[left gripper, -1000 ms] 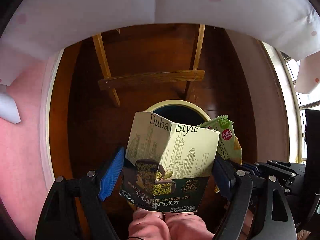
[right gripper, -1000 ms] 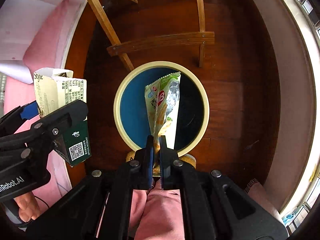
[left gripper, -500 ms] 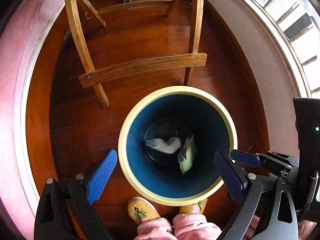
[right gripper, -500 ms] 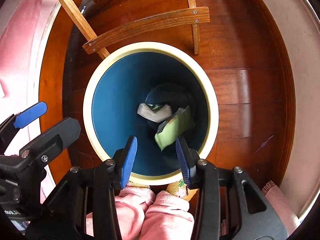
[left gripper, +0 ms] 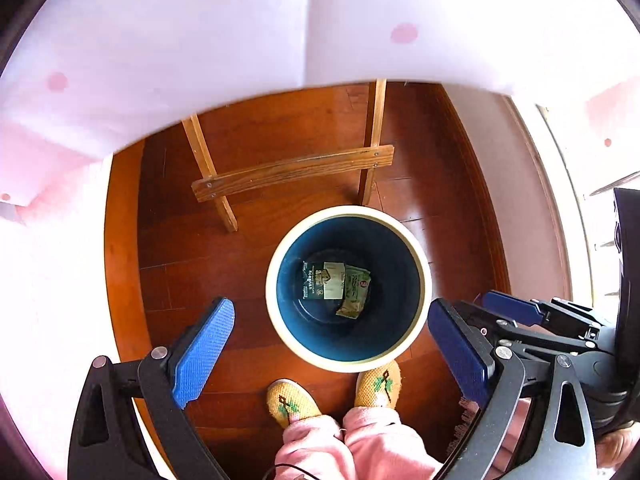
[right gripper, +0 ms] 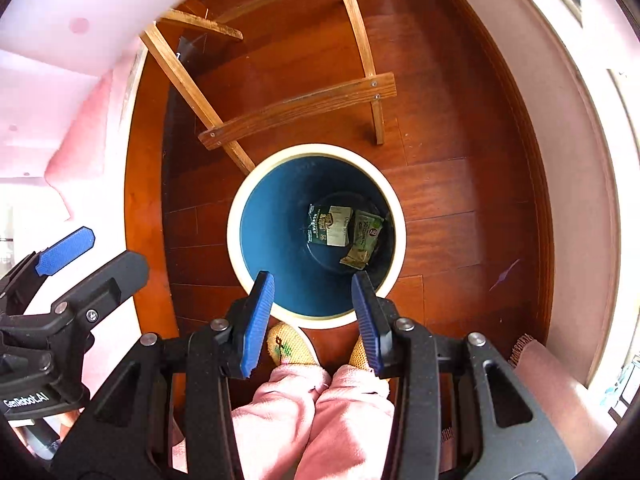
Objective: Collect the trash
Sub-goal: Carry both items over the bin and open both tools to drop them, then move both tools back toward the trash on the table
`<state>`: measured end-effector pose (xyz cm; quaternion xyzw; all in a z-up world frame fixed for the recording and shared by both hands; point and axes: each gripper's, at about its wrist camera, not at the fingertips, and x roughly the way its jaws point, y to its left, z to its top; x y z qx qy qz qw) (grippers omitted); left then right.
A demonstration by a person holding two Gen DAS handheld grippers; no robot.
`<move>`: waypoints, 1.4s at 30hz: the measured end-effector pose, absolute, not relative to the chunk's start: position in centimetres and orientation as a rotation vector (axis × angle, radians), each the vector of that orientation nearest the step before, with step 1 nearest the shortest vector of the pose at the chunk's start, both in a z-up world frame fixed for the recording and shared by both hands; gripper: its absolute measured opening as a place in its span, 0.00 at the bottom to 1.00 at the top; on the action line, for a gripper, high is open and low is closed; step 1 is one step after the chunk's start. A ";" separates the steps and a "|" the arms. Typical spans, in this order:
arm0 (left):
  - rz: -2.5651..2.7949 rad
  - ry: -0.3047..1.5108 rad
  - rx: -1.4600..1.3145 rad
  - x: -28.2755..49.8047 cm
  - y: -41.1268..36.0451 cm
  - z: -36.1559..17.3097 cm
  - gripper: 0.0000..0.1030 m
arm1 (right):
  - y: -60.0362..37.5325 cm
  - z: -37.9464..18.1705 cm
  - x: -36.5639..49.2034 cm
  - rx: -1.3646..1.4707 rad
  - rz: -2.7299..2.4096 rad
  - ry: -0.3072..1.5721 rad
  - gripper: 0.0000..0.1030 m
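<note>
A round bin with a cream rim and blue inside stands on the wooden floor. At its bottom lie the chocolate box and beside it the green snack wrapper. My left gripper hangs high above the bin, open wide with nothing between its blue pads. My right gripper is also open and empty above the bin's near rim. The right gripper's blue pad shows at the right of the left wrist view.
A wooden table frame with a crossbar stands just beyond the bin. A white cloth with pink dots hangs over the top. A person's pink trouser legs and yellow slippers are right below the bin.
Both grippers let go: the box and the wrapper dropped into the bin and now lie flat at its bottom. Both grippers have since risen away from the bin.
</note>
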<state>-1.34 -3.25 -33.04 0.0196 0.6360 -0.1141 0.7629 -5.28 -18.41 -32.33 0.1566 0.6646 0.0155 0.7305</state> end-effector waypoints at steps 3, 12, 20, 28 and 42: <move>-0.271 1.354 0.055 -2.0 -2.1 -27.7 0.96 | -18.0 -27.2 -5.9 0.355 0.029 1.431 0.36; -0.297 1.246 0.084 -3.3 2.5 -12.8 0.96 | -14.9 -12.7 -7.4 0.341 0.049 1.324 0.36; -0.325 1.078 0.084 -2.4 5.6 -1.0 0.96 | -11.5 -1.6 -7.6 0.272 0.071 1.194 0.36; -0.374 0.929 0.113 1.2 5.3 8.3 0.96 | -10.8 7.4 -5.7 0.216 0.051 1.047 0.41; -0.387 0.973 0.072 12.2 0.4 11.0 0.96 | -16.8 10.1 6.6 0.159 0.063 0.973 0.47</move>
